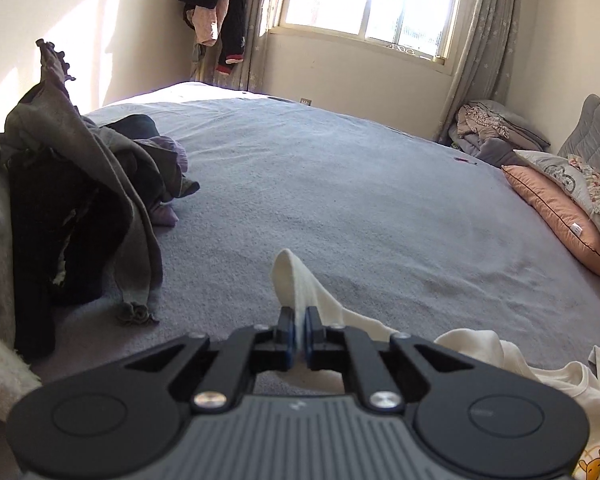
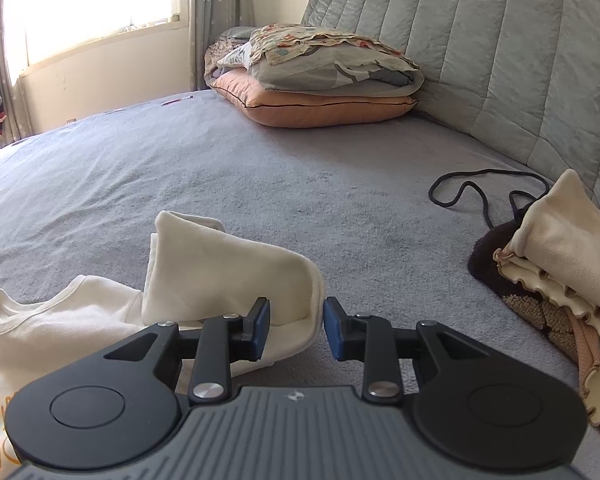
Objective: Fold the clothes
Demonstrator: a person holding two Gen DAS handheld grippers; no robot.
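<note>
A cream top with an orange cartoon print (image 2: 60, 320) lies crumpled on the grey bed sheet (image 2: 220, 152). In the left wrist view my left gripper (image 1: 299, 320) is shut on one cream sleeve (image 1: 292, 280). That sleeve sticks up beyond the pads, and the rest of the top (image 1: 540, 368) trails off to the right. In the right wrist view the other sleeve (image 2: 220, 272) is doubled over in a puffy fold. My right gripper (image 2: 294, 326) stands partly open around that fold's edge. The fabric lies against the left pad (image 2: 262, 328) without looking squeezed.
A heap of dark and grey clothes (image 1: 80, 184) rises at the left. Stacked pillows (image 2: 320, 96) and a padded headboard (image 2: 500, 40) lie beyond. Folded cream and pink garments (image 2: 560, 264) sit at the right, near a black cord (image 2: 480, 188). More clothes (image 1: 216, 12) hang by the window.
</note>
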